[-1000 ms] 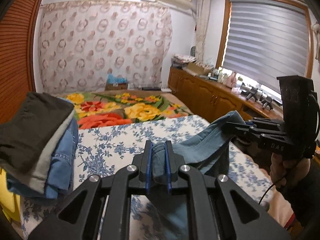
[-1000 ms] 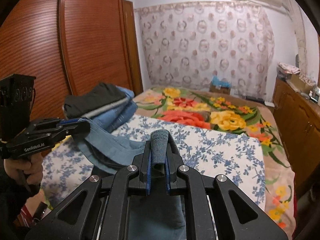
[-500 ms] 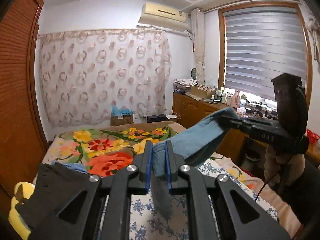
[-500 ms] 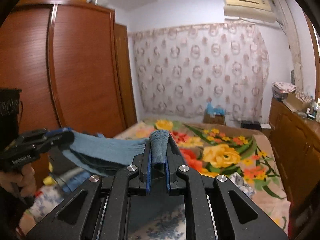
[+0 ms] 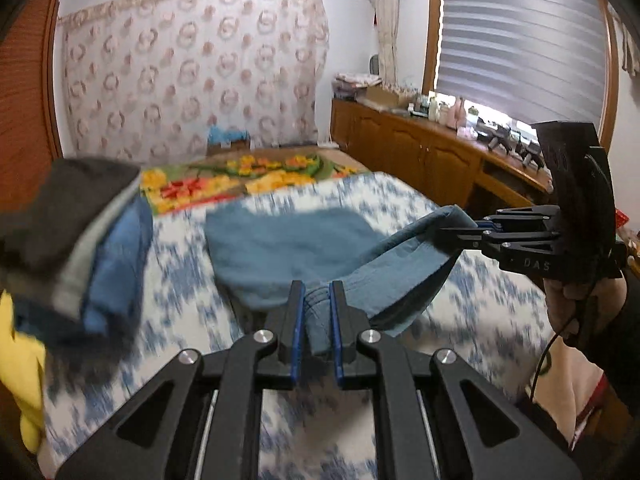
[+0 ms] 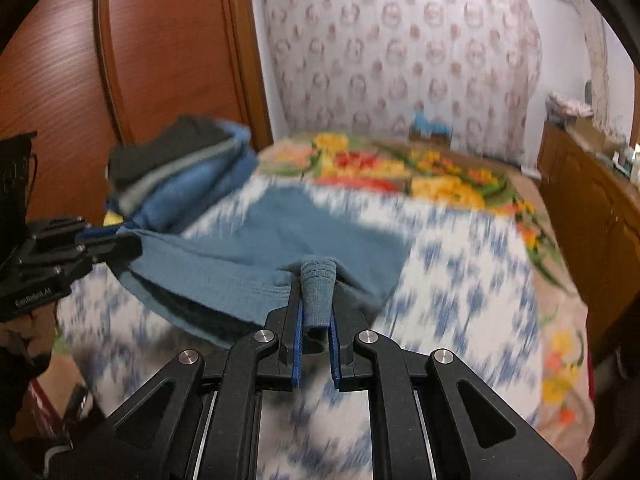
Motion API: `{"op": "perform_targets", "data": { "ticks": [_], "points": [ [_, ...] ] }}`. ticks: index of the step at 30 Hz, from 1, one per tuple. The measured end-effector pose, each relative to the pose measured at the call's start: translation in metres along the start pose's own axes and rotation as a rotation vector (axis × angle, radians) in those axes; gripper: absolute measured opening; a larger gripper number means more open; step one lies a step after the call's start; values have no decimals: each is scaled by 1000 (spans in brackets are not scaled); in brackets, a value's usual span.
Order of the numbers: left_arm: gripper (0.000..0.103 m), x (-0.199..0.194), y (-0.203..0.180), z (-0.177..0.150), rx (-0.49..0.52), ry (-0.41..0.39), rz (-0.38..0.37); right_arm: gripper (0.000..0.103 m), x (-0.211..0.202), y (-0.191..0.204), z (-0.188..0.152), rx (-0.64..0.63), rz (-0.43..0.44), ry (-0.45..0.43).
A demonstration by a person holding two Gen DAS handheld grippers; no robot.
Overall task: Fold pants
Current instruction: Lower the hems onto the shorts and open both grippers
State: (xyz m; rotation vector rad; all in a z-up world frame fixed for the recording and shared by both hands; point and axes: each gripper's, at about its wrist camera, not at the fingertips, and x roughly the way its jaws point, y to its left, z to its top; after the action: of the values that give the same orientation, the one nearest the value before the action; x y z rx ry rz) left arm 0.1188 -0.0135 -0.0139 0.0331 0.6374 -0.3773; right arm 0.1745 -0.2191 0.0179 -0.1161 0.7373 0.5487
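The blue pants [image 5: 296, 244] lie spread over the blue-flowered bedsheet [image 5: 460, 292], their far part flat on the bed and the near edge held up. My left gripper [image 5: 317, 304] is shut on one corner of the near edge. My right gripper [image 6: 316, 292] is shut on the other corner, with cloth bunched between its pads. In the left wrist view the right gripper [image 5: 472, 232] shows at the right, clamped on the cloth. In the right wrist view the left gripper [image 6: 108, 240] shows at the left. The pants [image 6: 304, 232] stretch between them.
A stack of folded clothes [image 5: 76, 232], dark on top and blue below, sits at the bed's left side, also in the right wrist view [image 6: 180, 172]. A flowered blanket [image 5: 240, 176] lies beyond. A wooden cabinet [image 5: 432, 160] lines the right wall, a wooden wardrobe [image 6: 120, 60] the left.
Both grippers were raised with the pants hanging between them, then swung down and forward. The far part of the pants now lies flat on the bed. Both views are motion-blurred.
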Motion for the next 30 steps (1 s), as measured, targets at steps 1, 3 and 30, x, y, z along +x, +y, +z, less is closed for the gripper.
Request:
{"op": "perform_targets", "data": {
  "ticks": [1, 3, 30],
  "points": [
    [9, -1, -2, -7, -6, 10, -4, 8, -1, 2, -10, 12, 6, 10],
    [10, -5, -10, -17, -10, 19, -3, 8, -3, 6, -19, 20, 13, 21],
    [11, -29, -11, -88, -100, 83, -26, 9, -19, 36, -92, 87, 44, 86]
  ]
}}
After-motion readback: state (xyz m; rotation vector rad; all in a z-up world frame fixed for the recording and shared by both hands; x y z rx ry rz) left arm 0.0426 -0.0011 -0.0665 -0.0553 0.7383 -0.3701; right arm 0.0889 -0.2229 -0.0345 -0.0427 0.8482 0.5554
